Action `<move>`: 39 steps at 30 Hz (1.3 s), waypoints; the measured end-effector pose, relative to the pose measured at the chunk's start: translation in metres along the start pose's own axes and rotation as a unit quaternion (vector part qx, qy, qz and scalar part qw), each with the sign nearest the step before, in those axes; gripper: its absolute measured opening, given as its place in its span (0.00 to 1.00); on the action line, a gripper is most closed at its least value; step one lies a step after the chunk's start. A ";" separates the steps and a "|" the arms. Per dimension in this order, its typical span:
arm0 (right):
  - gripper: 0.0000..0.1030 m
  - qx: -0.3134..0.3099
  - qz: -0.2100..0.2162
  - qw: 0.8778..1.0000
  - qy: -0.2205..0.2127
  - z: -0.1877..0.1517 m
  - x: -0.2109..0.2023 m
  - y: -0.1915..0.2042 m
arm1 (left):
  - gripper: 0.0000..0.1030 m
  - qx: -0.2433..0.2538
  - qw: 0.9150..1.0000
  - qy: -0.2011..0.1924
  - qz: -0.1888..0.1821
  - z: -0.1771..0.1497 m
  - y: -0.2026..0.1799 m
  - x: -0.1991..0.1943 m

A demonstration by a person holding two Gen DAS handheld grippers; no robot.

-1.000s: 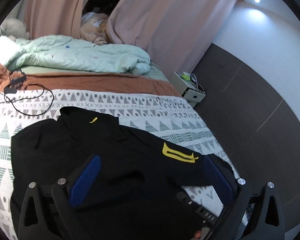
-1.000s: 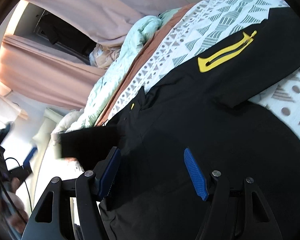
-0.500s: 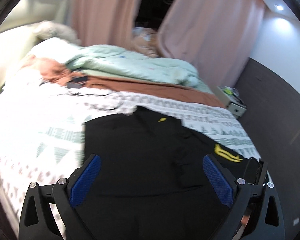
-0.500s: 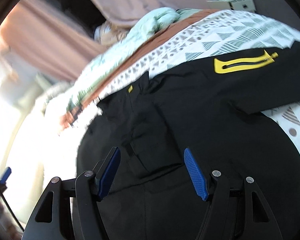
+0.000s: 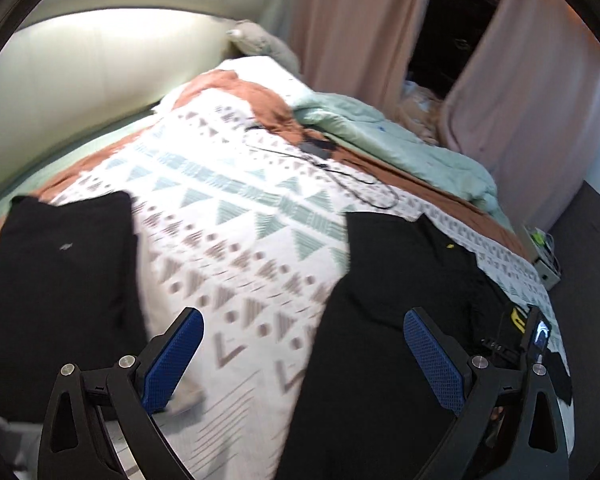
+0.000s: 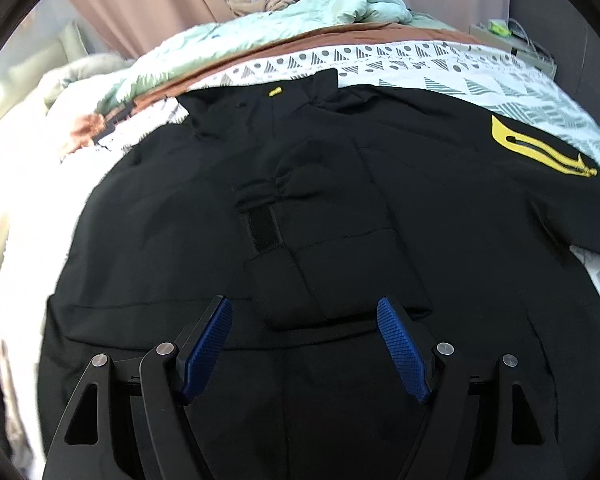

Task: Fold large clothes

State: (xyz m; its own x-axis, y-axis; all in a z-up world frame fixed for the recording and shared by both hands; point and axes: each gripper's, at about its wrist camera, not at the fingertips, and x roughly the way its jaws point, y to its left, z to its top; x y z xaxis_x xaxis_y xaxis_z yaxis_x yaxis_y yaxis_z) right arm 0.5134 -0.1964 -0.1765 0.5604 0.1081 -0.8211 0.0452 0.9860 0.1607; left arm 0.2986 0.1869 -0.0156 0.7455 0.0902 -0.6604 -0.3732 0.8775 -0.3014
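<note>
patterned bedspread (image 5: pixel 240 216) fills the bed, and one black jacket (image 6: pixel 340 208) lies flat on it, collar toward the far green duvet (image 6: pixel 260 28), hem nearest the camera. two yellow marks: a small collar tag (image 6: pixel 275 91) and a sleeve zip trim (image 6: pixel 540 148); no readable writing. right gripper (image 6: pixel 304 340) hovers over the hem, jaws opening, empty. left gripper (image 5: pixel 304 356) gapes wide, empty. folded black garment (image 5: pixel 60 280) lies left.

— What do the tools look like?
— The left gripper (image 5: pixel 304 360) and the right gripper (image 6: pixel 304 344) match: black skeletal arms with triangular cut-outs, silver screws, blue dimpled pads (image 6: pixel 400 348).
</note>
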 end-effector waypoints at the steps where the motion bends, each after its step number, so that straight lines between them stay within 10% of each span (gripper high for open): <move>1: 0.73 -0.003 -0.007 1.000 0.002 -0.002 0.002 0.002 | 0.98 -0.008 1.000 0.001 0.008 -0.005 0.011 -0.004; 9: 0.70 -0.055 -0.051 0.997 -0.004 -0.003 0.017 0.023 | 0.98 -0.065 0.997 0.016 0.041 -0.054 0.087 -0.021; 13: 0.37 -0.043 -0.067 0.997 -0.005 -0.009 0.022 0.016 | 0.98 -0.090 0.995 0.020 0.033 -0.062 0.101 -0.017; 29: 0.35 0.169 0.053 0.982 -0.065 0.010 -0.044 -0.102 | 0.95 -0.026 0.997 0.067 -0.036 -0.051 -0.005 0.079; 39: 0.38 0.324 0.119 0.938 -0.042 -0.014 -0.034 -0.169 | 0.93 0.003 0.993 0.095 -0.068 -0.058 -0.060 0.122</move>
State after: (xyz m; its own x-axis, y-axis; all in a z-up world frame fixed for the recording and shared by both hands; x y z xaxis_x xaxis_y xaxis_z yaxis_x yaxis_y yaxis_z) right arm 0.4754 -0.3648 -0.1830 0.6803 0.2781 -0.6782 0.3880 0.6483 0.6551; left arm 0.3799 0.1179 -0.1184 0.6714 -0.1200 -0.7314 -0.2723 0.8779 -0.3939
